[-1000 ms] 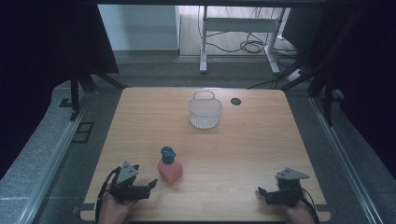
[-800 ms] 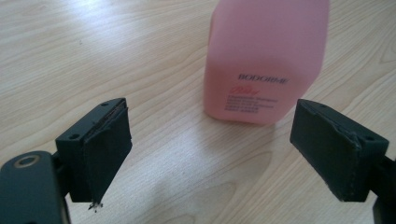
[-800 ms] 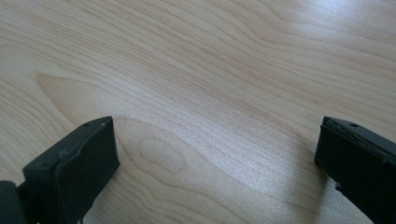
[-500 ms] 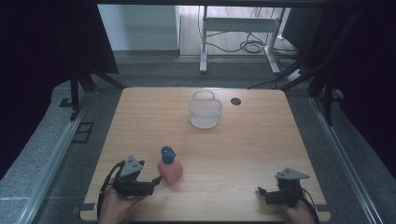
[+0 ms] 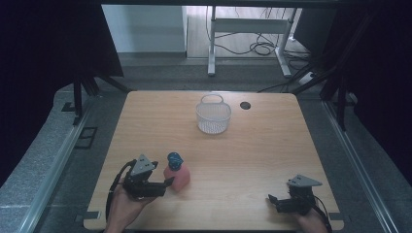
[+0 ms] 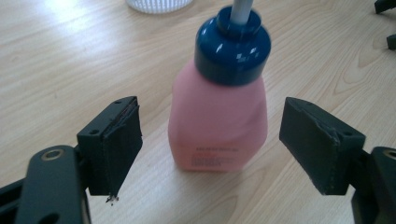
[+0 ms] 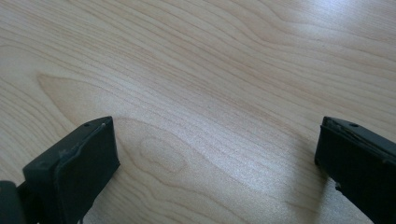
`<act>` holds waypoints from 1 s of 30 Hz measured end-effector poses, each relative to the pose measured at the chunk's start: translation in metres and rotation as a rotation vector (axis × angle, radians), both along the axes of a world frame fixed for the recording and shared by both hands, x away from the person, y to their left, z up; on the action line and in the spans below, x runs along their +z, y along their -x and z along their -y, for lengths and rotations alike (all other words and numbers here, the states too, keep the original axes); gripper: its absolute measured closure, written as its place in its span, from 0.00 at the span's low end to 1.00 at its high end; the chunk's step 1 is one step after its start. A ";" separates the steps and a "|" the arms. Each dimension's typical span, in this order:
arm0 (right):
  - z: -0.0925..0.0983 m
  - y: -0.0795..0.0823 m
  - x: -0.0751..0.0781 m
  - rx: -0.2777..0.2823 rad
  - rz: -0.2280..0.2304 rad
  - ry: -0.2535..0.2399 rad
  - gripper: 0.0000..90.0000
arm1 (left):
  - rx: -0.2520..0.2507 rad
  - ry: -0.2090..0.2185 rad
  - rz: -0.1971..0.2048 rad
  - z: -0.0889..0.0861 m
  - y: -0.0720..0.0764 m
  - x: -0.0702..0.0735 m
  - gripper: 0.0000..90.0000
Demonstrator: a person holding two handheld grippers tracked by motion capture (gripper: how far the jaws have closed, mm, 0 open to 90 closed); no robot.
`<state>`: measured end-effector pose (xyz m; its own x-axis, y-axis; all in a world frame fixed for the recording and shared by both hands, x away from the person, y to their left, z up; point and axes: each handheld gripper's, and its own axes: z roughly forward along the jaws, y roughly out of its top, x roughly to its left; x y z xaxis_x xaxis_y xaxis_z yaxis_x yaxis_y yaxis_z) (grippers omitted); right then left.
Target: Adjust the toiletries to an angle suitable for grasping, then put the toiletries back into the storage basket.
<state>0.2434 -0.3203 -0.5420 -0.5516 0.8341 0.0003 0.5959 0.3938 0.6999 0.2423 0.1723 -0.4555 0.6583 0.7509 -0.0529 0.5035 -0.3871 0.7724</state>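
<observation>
A pink bottle [image 5: 179,177] with a dark blue pump cap [image 5: 174,159] stands upright on the wooden table [image 5: 252,150], near its front left. My left gripper [image 5: 166,183] lies level just left of the bottle. In the left gripper view the bottle [image 6: 218,122] stands between the two pads [image 6: 122,140], with a gap on each side and no contact. Those jaws have just been closing. My right gripper [image 5: 272,200] rests low at the front right, open over bare wood [image 7: 215,154].
A white mesh basket [image 5: 213,117] with a handle stands at the back middle of the table, and its lower edge [image 6: 156,4] shows beyond the bottle. A round cable hole [image 5: 245,105] lies to the basket's right. Black curtains and metal stands flank the table.
My left gripper has moved up and toward the bottle, so its jaws now flank the bottle. The right gripper, bottle and basket have not moved.
</observation>
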 end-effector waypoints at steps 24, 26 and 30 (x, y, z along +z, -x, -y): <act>0.000 0.000 0.000 0.000 0.000 0.000 0.00 | -0.028 0.023 0.002 0.025 -0.023 0.011 0.43; 0.000 0.000 0.000 0.000 0.001 0.000 0.00 | -0.026 0.025 0.000 0.025 -0.024 0.011 0.46; 0.000 0.000 0.000 0.000 0.001 0.000 0.00 | -0.032 0.017 -0.004 0.026 -0.026 0.012 0.52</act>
